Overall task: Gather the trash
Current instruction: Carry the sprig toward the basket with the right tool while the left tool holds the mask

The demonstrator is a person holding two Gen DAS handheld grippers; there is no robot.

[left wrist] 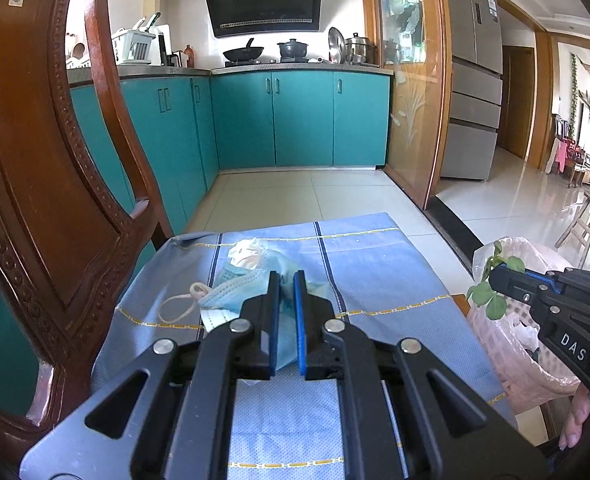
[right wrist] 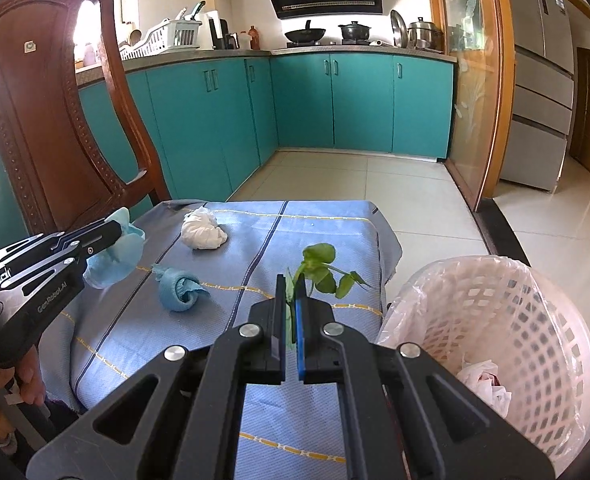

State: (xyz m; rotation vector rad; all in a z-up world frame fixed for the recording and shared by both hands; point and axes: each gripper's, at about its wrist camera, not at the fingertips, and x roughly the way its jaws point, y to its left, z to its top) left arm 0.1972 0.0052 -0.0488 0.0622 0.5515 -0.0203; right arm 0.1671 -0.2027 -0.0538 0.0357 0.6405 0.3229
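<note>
Right wrist view: right tool (right wrist: pixel 291 280) clamped on green leafy sprig (right wrist: pixel 323 266), white lattice plastic bin (right wrist: pixel 535 320) at four o'clock; left tool (left wrist: pixel 287 280) pinching crumpled blue face mask (left wrist: pixel 239 284) above blue-clothed table (left wrist: pixel 375 272).

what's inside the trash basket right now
The basket holds a clear bag liner and some crumpled white plastic. The bottom is hidden by its wall and the right gripper.
</note>
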